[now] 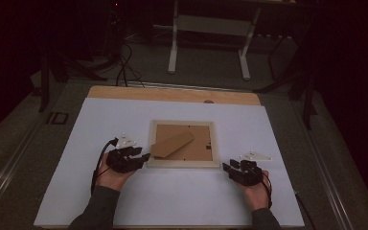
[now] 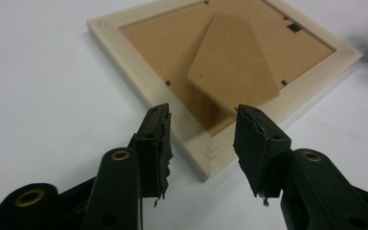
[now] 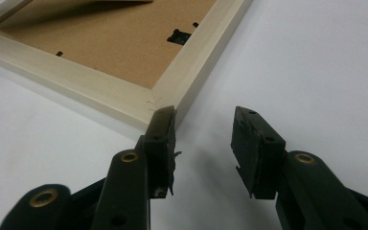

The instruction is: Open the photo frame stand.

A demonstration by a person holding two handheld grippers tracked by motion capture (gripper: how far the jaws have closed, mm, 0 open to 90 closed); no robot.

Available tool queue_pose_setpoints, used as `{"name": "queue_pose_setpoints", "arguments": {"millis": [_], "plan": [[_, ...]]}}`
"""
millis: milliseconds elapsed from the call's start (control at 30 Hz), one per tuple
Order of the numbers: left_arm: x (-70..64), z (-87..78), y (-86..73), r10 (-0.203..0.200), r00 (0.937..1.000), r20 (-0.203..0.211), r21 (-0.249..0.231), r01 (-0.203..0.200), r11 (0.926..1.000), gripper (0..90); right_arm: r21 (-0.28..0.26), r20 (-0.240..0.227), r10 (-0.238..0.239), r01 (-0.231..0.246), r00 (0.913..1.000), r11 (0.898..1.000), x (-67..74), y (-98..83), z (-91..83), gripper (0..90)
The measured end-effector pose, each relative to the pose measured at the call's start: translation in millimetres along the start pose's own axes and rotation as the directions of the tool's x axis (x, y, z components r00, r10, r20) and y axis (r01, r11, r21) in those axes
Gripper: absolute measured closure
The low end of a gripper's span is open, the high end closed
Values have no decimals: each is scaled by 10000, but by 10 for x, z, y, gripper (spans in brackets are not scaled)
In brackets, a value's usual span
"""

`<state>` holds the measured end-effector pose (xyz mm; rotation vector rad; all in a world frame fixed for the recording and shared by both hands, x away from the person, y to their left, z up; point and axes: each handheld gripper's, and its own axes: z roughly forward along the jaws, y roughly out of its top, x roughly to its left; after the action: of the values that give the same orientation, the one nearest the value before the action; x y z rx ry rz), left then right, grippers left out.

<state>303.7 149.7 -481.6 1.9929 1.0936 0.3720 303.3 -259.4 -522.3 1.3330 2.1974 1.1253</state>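
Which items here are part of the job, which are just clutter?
In play:
- pale wooden picture frame lying face down
- its brown fibreboard easel stand, flap raised
- left tongs, open at the frame's corner
- right tongs, open

Lying about:
- white table legs behind
- black floor cables

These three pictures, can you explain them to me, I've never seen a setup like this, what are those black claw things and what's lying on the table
A person sits at a table and holds a hand tool in each hand, each tool ending in a two-jaw gripper. The high view looks down from above the person: the left gripper and the right gripper sit at the two near corners of a picture frame.

The other two pictures come from small cameras riding on the grippers, looking along their black jaws.

The picture frame lies face down on a white sheet, so you see its brown backing board and its fold-out stand, which is lifted slightly.

Nothing is held: both grippers are open, their jaws clear of the frame's corners.
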Motion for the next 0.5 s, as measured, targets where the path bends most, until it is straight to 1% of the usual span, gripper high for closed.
{"name": "queue_pose_setpoints", "arguments": {"millis": [133, 167, 200, 233, 267, 367, 400, 500], "plan": [[0, 51, 115, 72, 9998, 192, 89, -74, 9999, 569, -88, 57, 120, -120, 9999, 9999, -22, -5, -15, 594], [0, 51, 115, 72, 9998, 192, 89, -74, 9999, 569, -88, 57, 120, -120, 9999, 9999, -22, -5, -15, 594], [-1, 63, 185, 90, 9990, 435, 185, -98, 9998, 569, -52, 66, 179, -179, 9998, 9998, -28, -8, -12, 593], [4, 67, 219, 107, 9976, 691, 141, -117, 9998, 572, -13, 114, 202, -202, 9997, 9998, -38, -18, 4, 593], [8, 72, 254, 92, 9963, 856, 102, -101, 9999, 571, 31, 128, 226, -227, 9997, 9997, -41, -23, 14, 593], [8, 94, 360, 130, 9946, 1025, 70, -137, 9999, 546, 86, 136, 254, -255, 9996, 9996, -41, -33, 39, 593], [8, 106, 394, 198, 9943, 1045, 101, -210, 9997, 537, 88, 131, 243, -244, 9996, 9997, -36, -33, 44, 593], [13, 166, 483, 319, 9924, 1186, 331, -360, 9988, 516, 69, 115, 182, -183, 9998, 9998, -29, -34, 50, 593]]}}
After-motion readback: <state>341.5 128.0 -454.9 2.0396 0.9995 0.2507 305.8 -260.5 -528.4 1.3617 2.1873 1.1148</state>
